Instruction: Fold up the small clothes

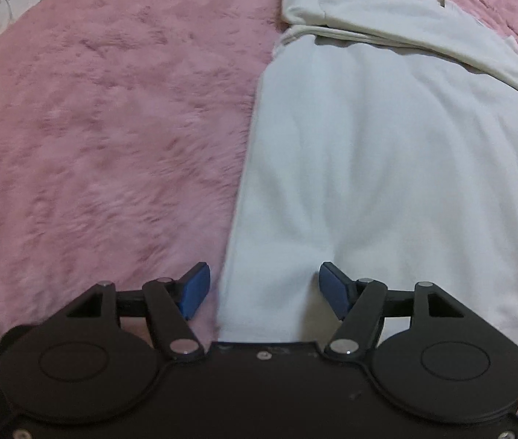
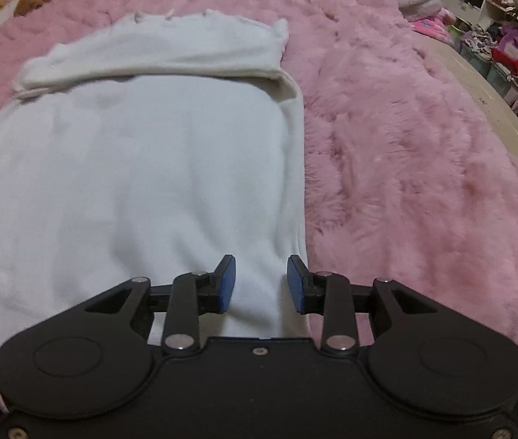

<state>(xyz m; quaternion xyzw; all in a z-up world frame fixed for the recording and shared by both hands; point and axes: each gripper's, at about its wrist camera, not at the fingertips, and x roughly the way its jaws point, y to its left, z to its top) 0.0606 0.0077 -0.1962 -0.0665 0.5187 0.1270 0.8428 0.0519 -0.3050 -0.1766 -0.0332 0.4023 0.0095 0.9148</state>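
Note:
A white sweatshirt lies flat on a pink fluffy blanket, its far part folded over into a band. My left gripper is open over the garment's near left corner, the left pad over the blanket and the right pad over the cloth. In the right wrist view the same sweatshirt fills the left half, its folded band at the far end. My right gripper is open, straddling the cloth near the garment's near right edge. Nothing is pinched by either one.
The pink blanket stretches wide to the right of the garment. A beige bed edge runs along the far right, with cluttered shelves of clothes beyond it. White bedding lies at the far left.

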